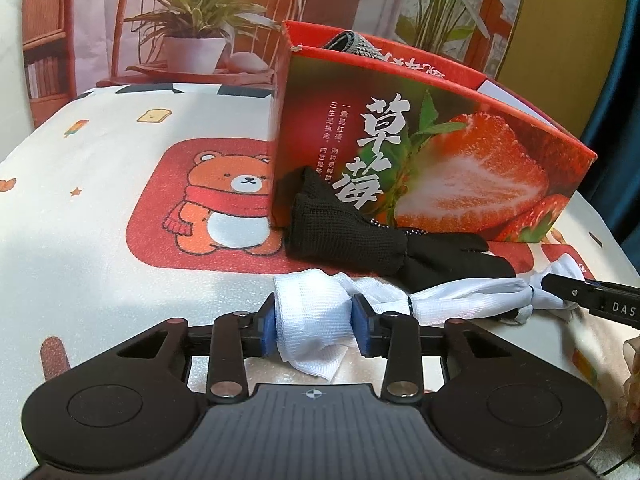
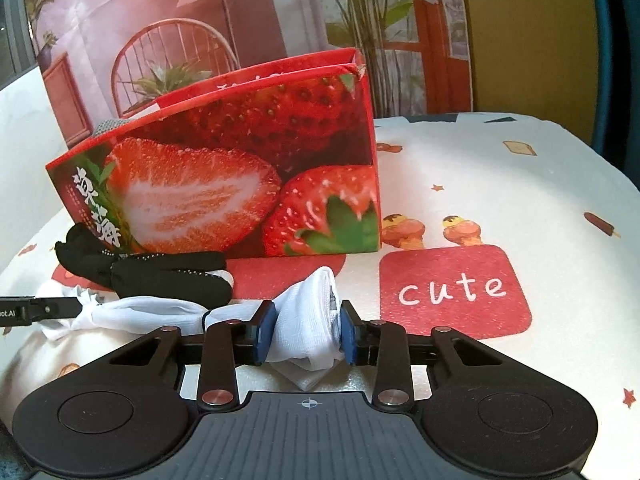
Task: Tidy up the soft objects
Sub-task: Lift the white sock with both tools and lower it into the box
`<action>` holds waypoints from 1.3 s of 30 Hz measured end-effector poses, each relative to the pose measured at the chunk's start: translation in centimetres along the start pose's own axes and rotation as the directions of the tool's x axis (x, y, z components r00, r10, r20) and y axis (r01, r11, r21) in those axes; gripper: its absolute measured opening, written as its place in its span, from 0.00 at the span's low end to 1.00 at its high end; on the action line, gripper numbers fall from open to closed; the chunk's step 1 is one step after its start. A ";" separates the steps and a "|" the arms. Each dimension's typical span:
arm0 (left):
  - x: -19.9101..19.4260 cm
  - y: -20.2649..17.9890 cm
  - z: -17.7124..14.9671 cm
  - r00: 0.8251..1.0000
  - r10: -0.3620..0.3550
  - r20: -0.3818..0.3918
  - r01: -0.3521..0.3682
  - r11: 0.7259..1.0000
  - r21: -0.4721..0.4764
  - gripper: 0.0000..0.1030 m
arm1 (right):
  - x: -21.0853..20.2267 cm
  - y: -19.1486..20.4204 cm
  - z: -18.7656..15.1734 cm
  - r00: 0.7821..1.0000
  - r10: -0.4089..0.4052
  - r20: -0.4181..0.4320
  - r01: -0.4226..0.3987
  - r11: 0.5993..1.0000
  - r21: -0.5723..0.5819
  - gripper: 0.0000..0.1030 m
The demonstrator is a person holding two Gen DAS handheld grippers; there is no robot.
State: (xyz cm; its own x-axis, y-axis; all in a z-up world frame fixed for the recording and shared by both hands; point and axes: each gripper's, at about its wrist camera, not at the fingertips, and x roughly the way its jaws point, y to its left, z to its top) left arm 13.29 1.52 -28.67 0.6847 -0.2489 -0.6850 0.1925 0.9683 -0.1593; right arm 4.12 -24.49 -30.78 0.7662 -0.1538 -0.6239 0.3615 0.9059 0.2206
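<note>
Cloth (image 1: 460, 298) runs sideways between my claws, left claw (image 1: 314, 328) and right claw (image 2: 306, 334) each clamped on one end, box (image 1: 420, 152) just behind.

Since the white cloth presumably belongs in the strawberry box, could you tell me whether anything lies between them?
Yes: the black gloves lie against the strawberry box, between it and the white cloth held by the left gripper and right gripper.
</note>
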 end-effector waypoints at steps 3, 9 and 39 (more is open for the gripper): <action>0.0 0.1 0.0 1.000 -0.003 0.000 0.003 1.000 -0.005 0.39 | 0.0 -0.2 0.0 1.000 0.007 -0.001 -0.007 1.000 0.010 0.28; -0.7 1.4 0.3 0.998 -0.069 -0.003 0.069 0.991 -0.117 0.27 | -1.1 0.1 0.2 0.997 0.047 0.057 -0.048 0.999 0.019 0.18; -4.0 -5.8 15.3 0.956 -0.035 0.290 -0.010 0.988 0.155 0.24 | -4.9 3.2 15.9 0.928 0.111 0.356 -0.033 0.976 -0.217 0.17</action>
State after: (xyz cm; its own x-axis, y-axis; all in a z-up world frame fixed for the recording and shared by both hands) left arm 20.23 -3.41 -14.13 0.8518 -0.2789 -0.4434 0.2921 0.9556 -0.0399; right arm 10.00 -27.15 -15.10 0.9400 -0.1828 -0.2880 0.2118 0.9746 0.0728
